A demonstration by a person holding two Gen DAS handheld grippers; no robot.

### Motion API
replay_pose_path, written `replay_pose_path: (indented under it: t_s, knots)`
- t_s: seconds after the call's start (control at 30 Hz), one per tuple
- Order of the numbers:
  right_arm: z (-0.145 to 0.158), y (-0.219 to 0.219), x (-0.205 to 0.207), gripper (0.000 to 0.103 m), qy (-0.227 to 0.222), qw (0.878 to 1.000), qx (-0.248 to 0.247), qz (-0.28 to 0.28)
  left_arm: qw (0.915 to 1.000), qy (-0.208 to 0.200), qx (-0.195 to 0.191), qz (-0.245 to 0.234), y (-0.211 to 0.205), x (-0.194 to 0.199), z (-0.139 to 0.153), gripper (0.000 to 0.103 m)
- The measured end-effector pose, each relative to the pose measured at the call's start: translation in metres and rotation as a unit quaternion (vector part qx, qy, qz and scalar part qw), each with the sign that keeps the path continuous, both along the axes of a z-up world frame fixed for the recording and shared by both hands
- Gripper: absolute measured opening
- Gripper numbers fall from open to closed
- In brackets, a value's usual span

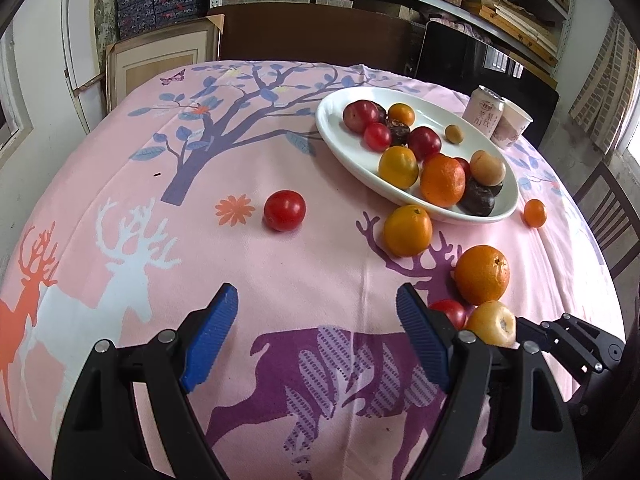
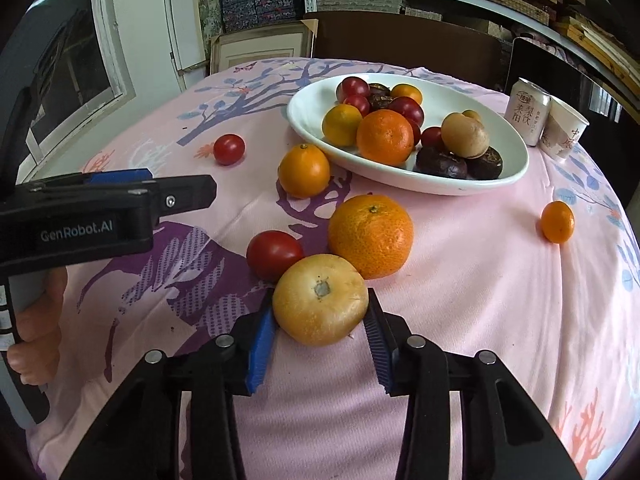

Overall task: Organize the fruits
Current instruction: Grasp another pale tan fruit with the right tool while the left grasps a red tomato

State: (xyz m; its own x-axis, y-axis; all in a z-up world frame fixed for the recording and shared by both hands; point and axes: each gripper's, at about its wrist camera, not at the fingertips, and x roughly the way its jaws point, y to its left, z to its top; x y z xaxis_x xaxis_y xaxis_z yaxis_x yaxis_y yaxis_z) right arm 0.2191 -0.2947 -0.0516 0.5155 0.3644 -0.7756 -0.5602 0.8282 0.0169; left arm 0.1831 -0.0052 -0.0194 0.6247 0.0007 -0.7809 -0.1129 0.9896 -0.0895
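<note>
My right gripper (image 2: 319, 297) is shut on a yellow-tan round fruit (image 2: 320, 300), with a blue pad against each of its sides, low over the pink tablecloth. A big mandarin (image 2: 370, 236) and a red tomato (image 2: 274, 254) lie just beyond it. Further off lie a small orange (image 2: 304, 170), another tomato (image 2: 229, 149) and a tiny orange (image 2: 558, 222). The white oval plate (image 2: 312, 128) holds several fruits. My left gripper (image 1: 316, 296) hangs open over the cloth with nothing between its pads; the held fruit (image 1: 492, 322) shows at its right.
A drink can (image 2: 526, 110) and a paper cup (image 2: 564, 132) stand behind the plate at the right. A dark chair back (image 1: 612, 216) rises at the table's right edge. Shelves and boxes fill the far wall. A hand (image 2: 36, 320) holds the left tool.
</note>
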Motion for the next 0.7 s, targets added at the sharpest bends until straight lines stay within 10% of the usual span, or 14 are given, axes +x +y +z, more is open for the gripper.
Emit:
replay_pose_path:
  t_s: [0.6, 0.7]
  knots:
    - [0.015, -0.082, 0.003, 0.043, 0.003, 0.994, 0.088, -0.058, 0.9952, 0.025, 0.052, -0.079, -0.078, 0.001, -0.015, 0.079]
    - [0.015, -0.083, 0.003, 0.043, 0.003, 0.994, 0.092, -0.056, 0.9938, 0.035, 0.053, -0.091, -0.087, 0.005, -0.022, 0.059]
